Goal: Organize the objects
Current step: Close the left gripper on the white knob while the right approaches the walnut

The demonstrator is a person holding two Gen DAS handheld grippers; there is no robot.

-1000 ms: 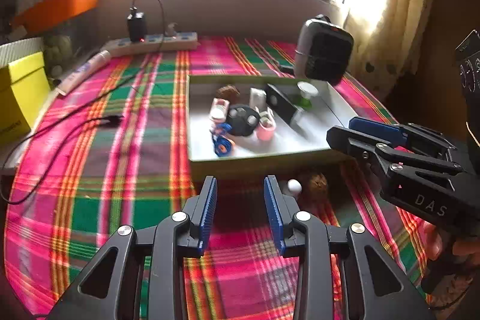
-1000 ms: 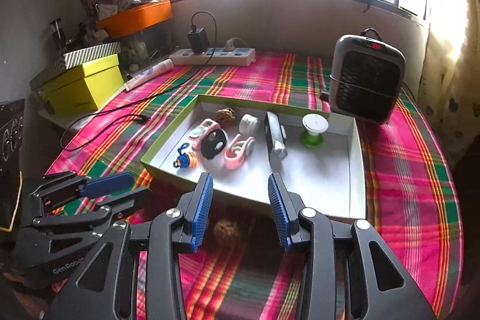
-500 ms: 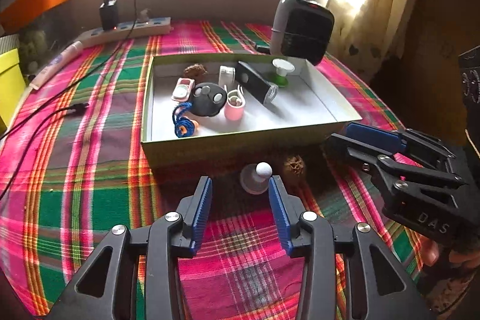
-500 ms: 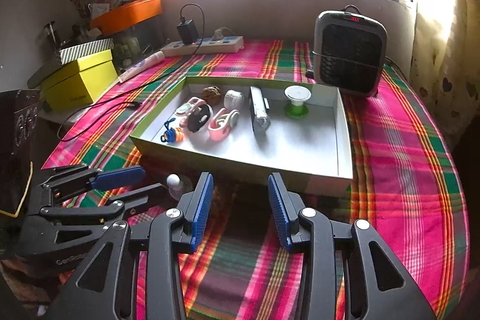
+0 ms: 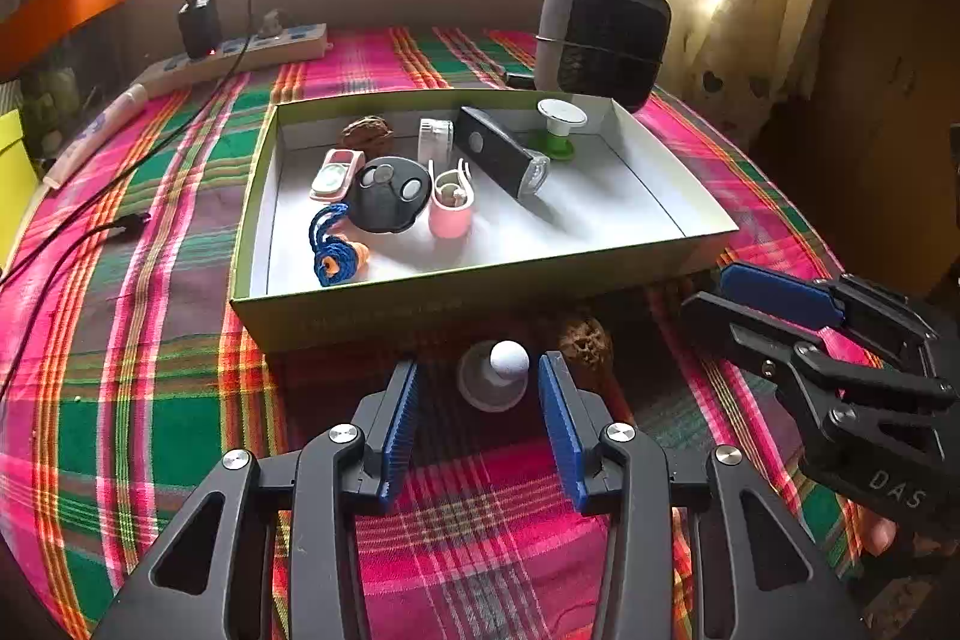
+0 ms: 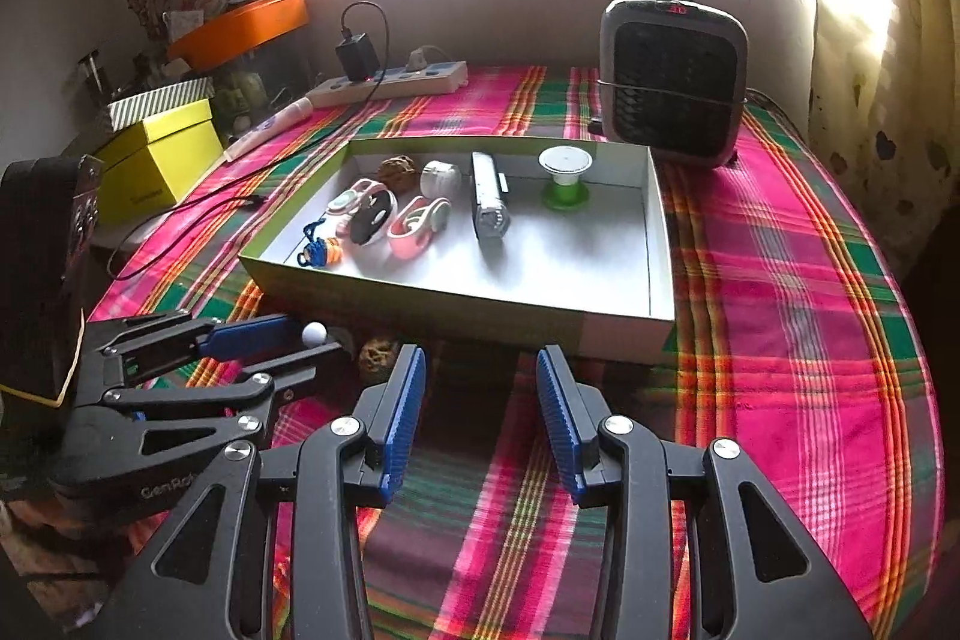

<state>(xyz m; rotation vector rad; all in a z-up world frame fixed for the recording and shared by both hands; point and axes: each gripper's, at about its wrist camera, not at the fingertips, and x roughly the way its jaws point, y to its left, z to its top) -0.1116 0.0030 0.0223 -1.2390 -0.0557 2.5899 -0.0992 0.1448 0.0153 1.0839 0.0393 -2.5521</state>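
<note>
left gripper (image 5: 474, 379): spread, white knobbed cap (image 5: 497, 381) lay between its fingers, untouched | right gripper (image 6: 480, 376): spread, empty | walnut (image 5: 583, 337) near box (image 5: 480, 298) front wall

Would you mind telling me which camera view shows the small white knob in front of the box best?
The left wrist view: the white knob sits centred just beyond the open left gripper, ball top and round base visible. In the right wrist view only its ball top peeks out beside the left gripper's fingers.
</note>
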